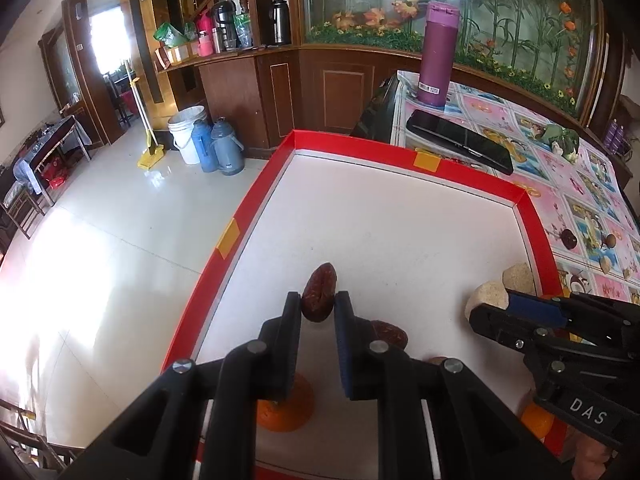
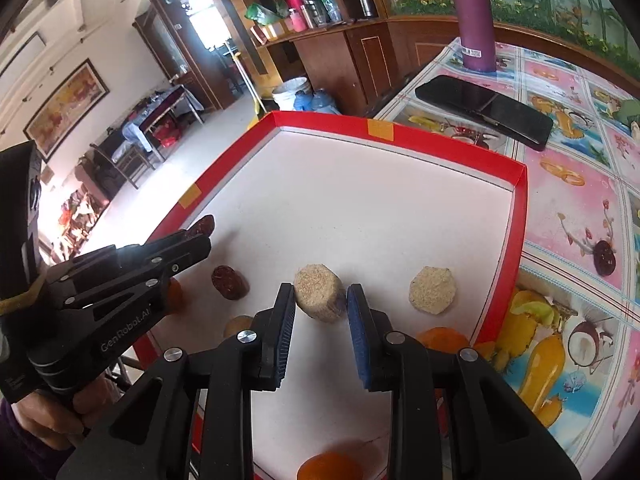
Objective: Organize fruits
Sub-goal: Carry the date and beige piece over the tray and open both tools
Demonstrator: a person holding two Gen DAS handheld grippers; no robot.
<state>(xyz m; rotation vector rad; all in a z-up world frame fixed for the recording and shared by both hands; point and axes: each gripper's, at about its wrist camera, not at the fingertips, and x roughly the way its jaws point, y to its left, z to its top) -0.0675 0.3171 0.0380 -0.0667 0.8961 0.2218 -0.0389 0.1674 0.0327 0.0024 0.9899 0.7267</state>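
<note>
left tool (image 1: pixel 318 300): clamped on red date (image 1: pixel 319 297), over red-rimmed tray (image 1: pixel 256 204) | right tool (image 2: pixel 320 300): clamped on tan cake (image 2: pixel 318 294), over tray middle

Both wrist cameras look steeply down along their own tool fingers, close over the red-rimmed tray (image 1: pixel 536 216) (image 2: pixel 518 200). The left views from its left side, the right from nearer its right; both share the purple bottle (image 1: pixel 437 54) (image 2: pixel 476 16).

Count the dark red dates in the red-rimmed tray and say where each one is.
2. One date is clamped in the left hand-held gripper above the tray; the other date lies on the tray floor just beside it. More may be hidden under the grippers.
</note>
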